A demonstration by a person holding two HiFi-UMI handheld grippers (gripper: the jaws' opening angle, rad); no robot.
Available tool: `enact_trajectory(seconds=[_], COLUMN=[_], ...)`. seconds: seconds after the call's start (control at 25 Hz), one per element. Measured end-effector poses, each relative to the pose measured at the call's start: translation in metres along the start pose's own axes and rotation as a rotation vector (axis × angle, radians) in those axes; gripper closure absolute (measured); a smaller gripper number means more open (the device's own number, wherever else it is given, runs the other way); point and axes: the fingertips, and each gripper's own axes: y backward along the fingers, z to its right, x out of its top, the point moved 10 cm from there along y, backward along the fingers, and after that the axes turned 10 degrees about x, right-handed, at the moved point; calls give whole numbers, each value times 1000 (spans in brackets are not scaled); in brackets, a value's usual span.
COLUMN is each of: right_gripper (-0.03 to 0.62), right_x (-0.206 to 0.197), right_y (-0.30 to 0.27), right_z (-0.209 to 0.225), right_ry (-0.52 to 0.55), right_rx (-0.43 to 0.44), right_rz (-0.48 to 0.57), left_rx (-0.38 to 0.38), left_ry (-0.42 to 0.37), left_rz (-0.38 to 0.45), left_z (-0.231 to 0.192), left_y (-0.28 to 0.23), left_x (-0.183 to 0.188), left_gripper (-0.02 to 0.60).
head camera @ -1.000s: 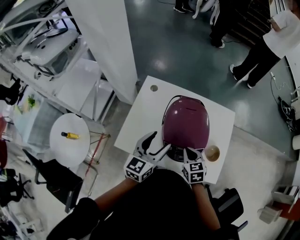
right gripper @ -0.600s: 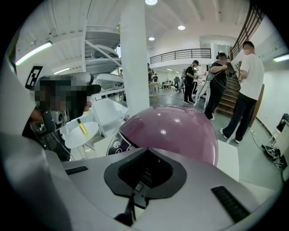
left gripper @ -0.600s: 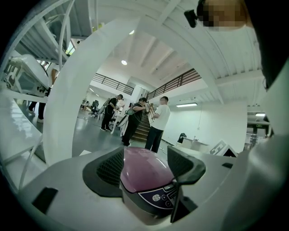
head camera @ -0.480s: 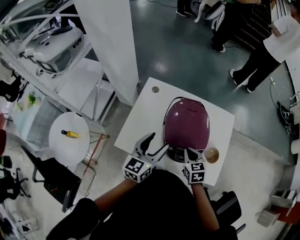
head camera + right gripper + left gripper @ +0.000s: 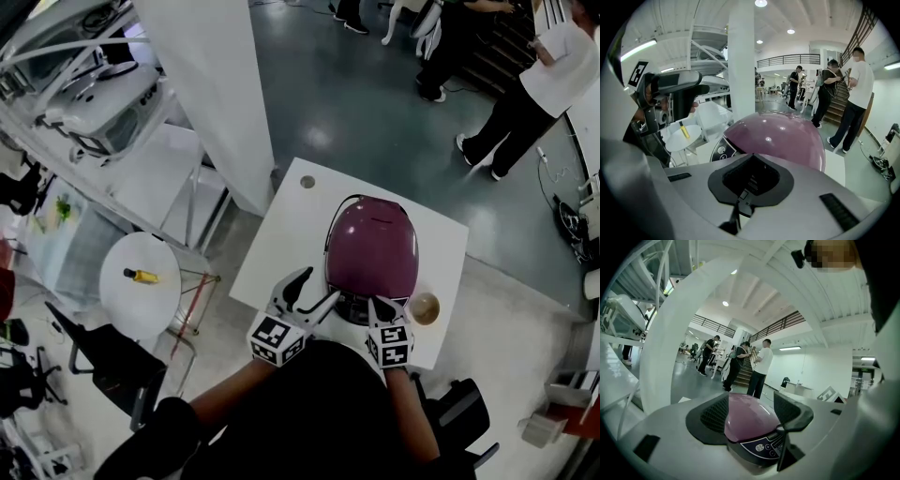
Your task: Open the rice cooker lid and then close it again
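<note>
Right claw [image 5: 381, 306]: clenched, jaws pressed together with nothing between them that I can see. Its tips sit at the near front edge of the rice cooker [image 5: 371, 253]. I can't tell whether they touch it.
Left claw [image 5: 309, 292]: released, jaws spread wide and gripping nothing. It sits just beside the cooker's near left corner. In the left gripper view I see the cooker through the gap between the jaws.
Lid [image 5: 743, 413]: purple, domed and glossy, down flat on the body.
Control panel [image 5: 765, 447]: a dark strip with small round buttons on the cooker's near face, between my two claws.
Cooker position: on the white tabletop [image 5: 281, 234], towards the near right part, with its front facing me.
Other things on the tabletop: a round tan thing [image 5: 424, 307] lies just right of the cooker's front, beside the right claw. A small round disc [image 5: 307, 180] lies near the far left corner, well apart from the cooker.
Surroundings: a white pillar [image 5: 216, 84] rises just beyond the tabletop's left side. A round white side table [image 5: 141, 305] to the left carries a small yellow object [image 5: 141, 274]. Several people [image 5: 525, 84] stand on the grey floor at the far right.
</note>
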Motion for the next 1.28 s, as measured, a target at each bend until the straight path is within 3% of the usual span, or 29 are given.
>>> enact_trajectory(seconds=[0.56, 0.8, 1.28], right_gripper=[594, 594, 594], right_x=[16, 7, -2], right_y=[18, 12, 7], right_z=[-1, -4, -3], right_ry=[18, 19, -12], right_rx=[-16, 20, 29], right_rz=[149, 95, 87], left_rx=[-10, -15, 3], left_ry=[-28, -39, -35], left_rz=[-19, -12, 0], left_z=[2, 5, 6], left_y=[1, 4, 17], left_x=[0, 2, 2], left_gripper=[302, 302, 302])
